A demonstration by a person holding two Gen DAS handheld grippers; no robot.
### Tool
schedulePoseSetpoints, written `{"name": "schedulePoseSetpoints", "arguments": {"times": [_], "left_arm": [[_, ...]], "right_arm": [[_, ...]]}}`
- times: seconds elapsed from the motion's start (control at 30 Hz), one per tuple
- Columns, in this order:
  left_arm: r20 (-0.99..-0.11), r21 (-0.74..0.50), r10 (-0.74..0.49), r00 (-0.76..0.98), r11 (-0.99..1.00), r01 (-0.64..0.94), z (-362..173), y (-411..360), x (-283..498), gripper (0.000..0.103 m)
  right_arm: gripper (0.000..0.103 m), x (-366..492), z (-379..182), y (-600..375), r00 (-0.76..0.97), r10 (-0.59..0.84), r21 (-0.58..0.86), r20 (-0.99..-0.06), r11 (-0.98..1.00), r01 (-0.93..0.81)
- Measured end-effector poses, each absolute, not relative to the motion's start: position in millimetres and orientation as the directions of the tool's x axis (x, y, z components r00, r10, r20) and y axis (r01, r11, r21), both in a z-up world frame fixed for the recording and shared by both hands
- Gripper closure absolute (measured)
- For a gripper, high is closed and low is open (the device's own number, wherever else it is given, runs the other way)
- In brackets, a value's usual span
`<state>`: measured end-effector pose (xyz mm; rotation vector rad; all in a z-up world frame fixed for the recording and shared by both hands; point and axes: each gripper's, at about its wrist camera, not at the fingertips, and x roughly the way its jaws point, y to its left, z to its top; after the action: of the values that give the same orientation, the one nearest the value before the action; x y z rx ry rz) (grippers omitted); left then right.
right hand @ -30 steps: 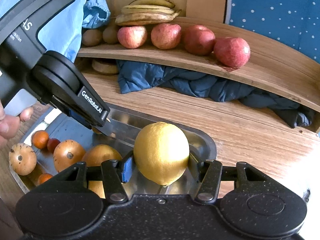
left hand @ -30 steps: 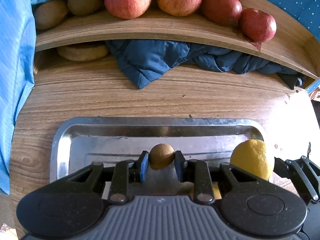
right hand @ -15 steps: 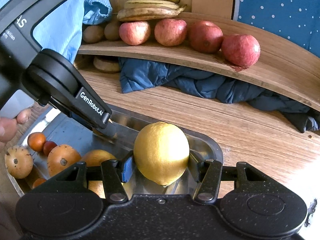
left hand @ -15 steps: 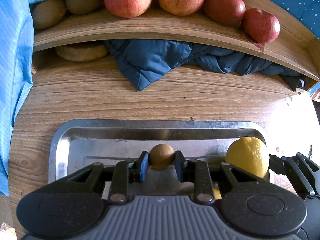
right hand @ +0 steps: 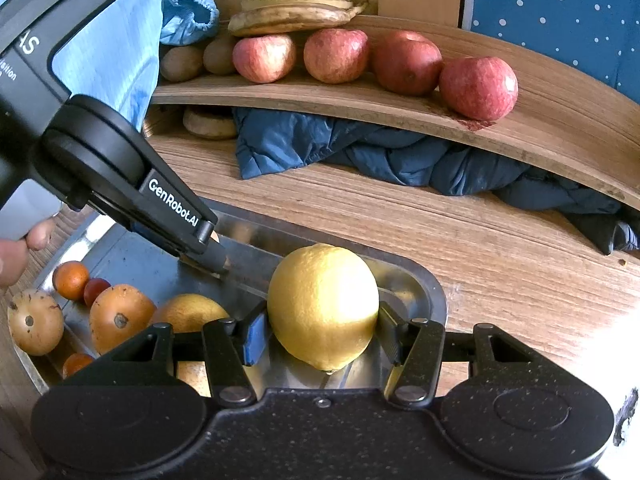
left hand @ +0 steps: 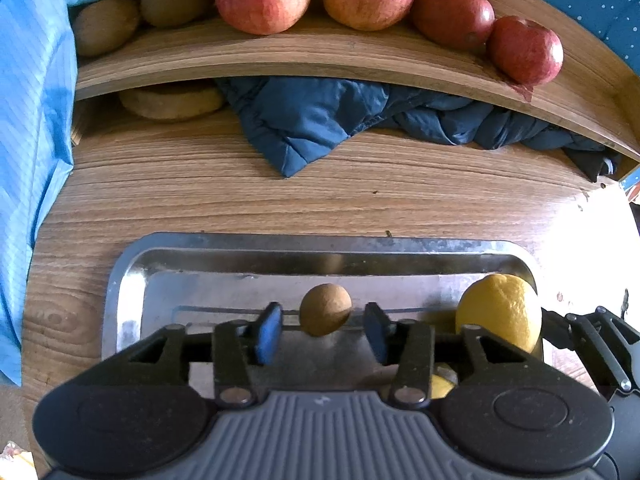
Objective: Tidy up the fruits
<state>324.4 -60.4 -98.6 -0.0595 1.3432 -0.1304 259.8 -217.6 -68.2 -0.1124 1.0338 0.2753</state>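
Opening: the left gripper [left hand: 324, 330]; its jaws have just been spread, with a small brown round fruit [left hand: 325, 309] loose between them, clear of both pads.
Right gripper [right hand: 320, 338]: clamped on the lemon [right hand: 323, 306].
Location: both fruits are seen over the metal tray [left hand: 320, 245].

Wooden desk with a raised shelf, cloth and fabric around it

A crumpled dark blue quilted jacket [left hand: 320, 128] lies on the wood-grain tabletop [left hand: 240, 200], pushed under the curved wooden shelf [left hand: 280, 60], with one corner sticking out toward the near side; just left of it under the shelf sits a flat round tan object [left hand: 172, 100], too shadowed to identify, a light blue striped cloth [left hand: 32, 120] hangs at the left edge, and a dark blue panel with white dots [right hand: 560, 12] stands behind the shelf at the right
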Motion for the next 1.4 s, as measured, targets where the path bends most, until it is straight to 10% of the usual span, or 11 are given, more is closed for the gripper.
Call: {"name": "schedulePoseSetpoints", "arguments": {"times": [0.57, 1.4], "left_arm": [[-0.948, -0.084, -0.094, 0.303, 0.995, 0.045, -66, -53, 323, 0.008], [-0.864, -0.052, -0.026, 0.503, 0.998, -0.038, -28, -27, 253, 0.001]], "right_arm": [[0.017, 246, -47, -222, 0.549, 0.168, 0.030, -0.819, 0.968, -0.250], [0.001, 205, 6, -226, 0.667, 0.173, 0.021, -0.725, 0.973, -0.230]]}}
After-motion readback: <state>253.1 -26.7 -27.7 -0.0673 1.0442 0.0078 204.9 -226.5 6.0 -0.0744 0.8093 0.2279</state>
